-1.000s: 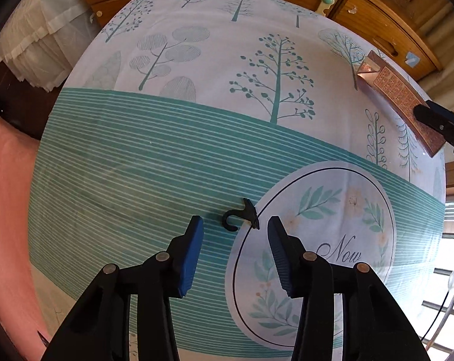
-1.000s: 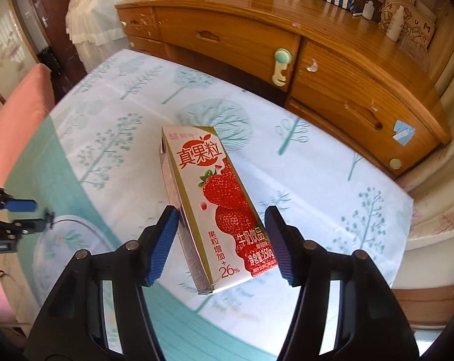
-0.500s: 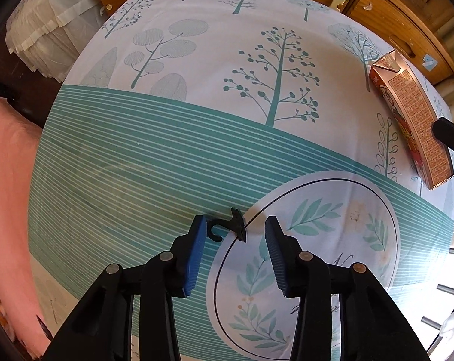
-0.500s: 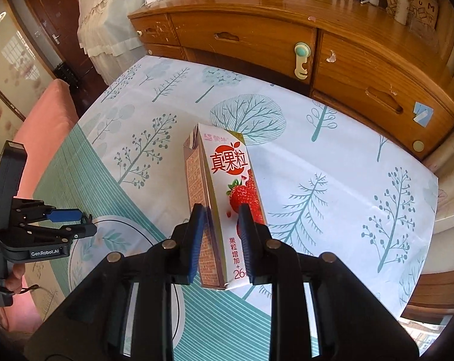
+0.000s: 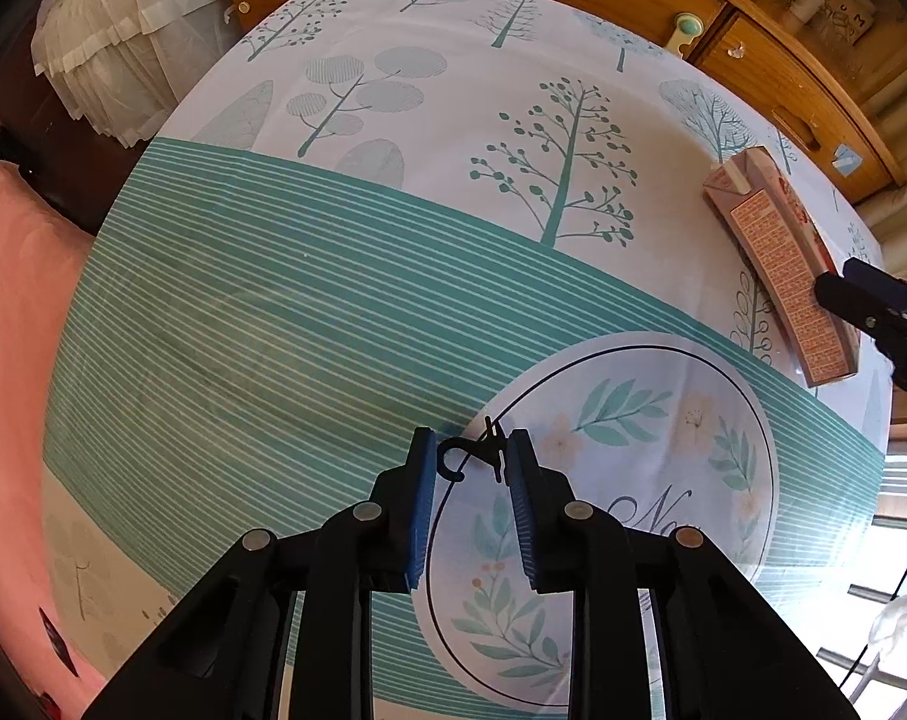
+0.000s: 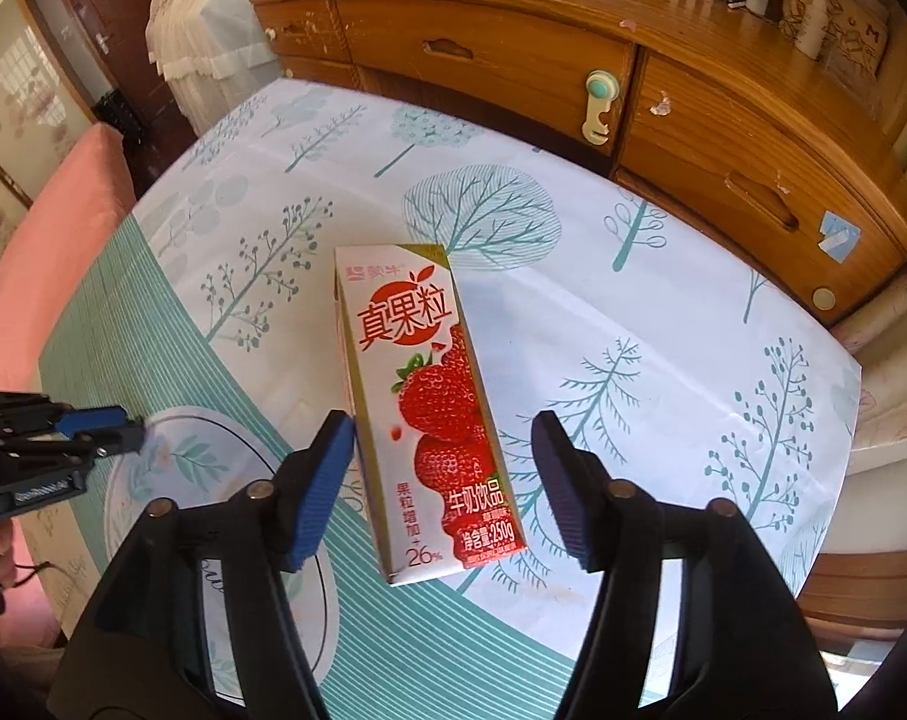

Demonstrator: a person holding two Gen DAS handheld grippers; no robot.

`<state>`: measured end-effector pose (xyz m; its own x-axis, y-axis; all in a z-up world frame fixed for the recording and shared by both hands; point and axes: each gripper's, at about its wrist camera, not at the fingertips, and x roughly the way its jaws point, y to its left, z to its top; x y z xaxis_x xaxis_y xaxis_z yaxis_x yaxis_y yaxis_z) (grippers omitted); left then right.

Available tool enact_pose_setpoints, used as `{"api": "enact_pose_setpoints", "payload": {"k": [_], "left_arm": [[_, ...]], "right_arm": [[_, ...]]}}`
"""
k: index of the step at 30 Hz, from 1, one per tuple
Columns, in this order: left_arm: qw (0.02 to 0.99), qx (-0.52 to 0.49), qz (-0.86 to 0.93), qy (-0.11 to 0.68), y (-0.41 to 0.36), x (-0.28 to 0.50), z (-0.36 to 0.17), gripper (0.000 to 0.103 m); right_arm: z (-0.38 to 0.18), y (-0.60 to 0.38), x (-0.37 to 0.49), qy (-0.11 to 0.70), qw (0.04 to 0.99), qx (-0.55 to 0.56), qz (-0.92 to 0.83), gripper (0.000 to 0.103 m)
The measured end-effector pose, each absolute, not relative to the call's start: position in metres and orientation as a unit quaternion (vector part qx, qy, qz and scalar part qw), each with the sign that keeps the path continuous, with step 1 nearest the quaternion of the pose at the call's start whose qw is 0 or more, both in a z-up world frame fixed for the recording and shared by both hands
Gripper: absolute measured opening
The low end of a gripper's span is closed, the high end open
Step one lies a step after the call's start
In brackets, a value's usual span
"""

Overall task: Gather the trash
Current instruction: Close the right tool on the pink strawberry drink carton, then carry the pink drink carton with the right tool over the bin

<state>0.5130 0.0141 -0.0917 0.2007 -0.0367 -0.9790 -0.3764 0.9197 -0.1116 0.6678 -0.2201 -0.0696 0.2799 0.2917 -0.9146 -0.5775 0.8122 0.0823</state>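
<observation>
Closing around a small black plastic hook, the left gripper points down at a tablecloth printed with teal stripes and trees; its blue pads sit right at the hook's two ends. Farther off, the right gripper is opening, its pads standing clear on either side of a strawberry milk carton lying flat on the cloth. Beyond the table stands a wooden dresser.
</observation>
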Motion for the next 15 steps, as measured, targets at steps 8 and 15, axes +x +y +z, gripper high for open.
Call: {"api": "enact_pose_setpoints", "payload": {"k": [8, 15], "left_arm": [[0.762, -0.177, 0.106, 0.614, 0.018, 0.476, -0.073, 0.023], [0.771, -0.180, 0.096, 0.603, 0.033, 0.444, -0.055, 0.023]], "right_arm": [[-0.096, -0.197, 0.666, 0.555, 0.768, -0.169, 0.271, 0.061], [-0.091, -0.192, 0.640, 0.551, 0.773, -0.162, 0.269, 0.051]]}}
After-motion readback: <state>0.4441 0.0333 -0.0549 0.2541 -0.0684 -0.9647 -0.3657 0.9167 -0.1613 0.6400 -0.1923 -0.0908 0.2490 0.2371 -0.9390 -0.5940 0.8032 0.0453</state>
